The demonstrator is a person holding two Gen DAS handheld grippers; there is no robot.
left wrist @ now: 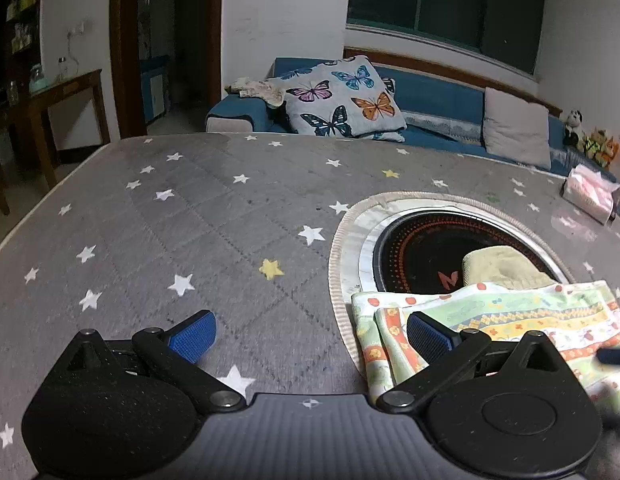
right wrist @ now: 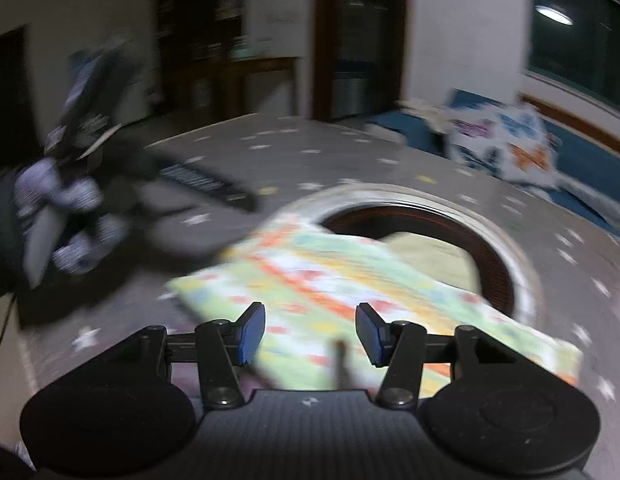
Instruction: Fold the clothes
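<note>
- Left wrist view: the left claw (left wrist: 311,334) is seen spread wide, with nothing between its blue pads; one pad lies over bare table (left wrist: 230,216), the other over the near-left corner of the patterned cloth (left wrist: 509,320).
- The cloth is seen lying flat on the star-printed table cover, already doubled into a narrow rectangle, with layered edges showing at its left end. Its far edge overlaps the rim of the round cooktop (left wrist: 429,248) set into the table.
- A pale yellow-green cloth (left wrist: 505,268) rests on the cooktop, just behind the patterned one; whether it is folded cannot be told.
- A tissue pack (left wrist: 589,194) sits near the far right table edge, and a butterfly cushion (left wrist: 341,98) is seen on the sofa beyond.
- A dark tip at the right border may belong to the other claw; it is too blurred to tell.
- Right wrist view: the picture is smeared by motion. The right claw (right wrist: 311,334) is seen spread, gripping nothing, and held over the near edge of the patterned cloth (right wrist: 329,272).
- The left claw (right wrist: 214,188) is made out dimly at the left, over the table; its state cannot be read here.
- Progress is judged as well along: at least one fold appears made, and the cloth is released by both claws. A final fold or setting aside may remain, and the yellow-green cloth may remain to be handled.
</note>
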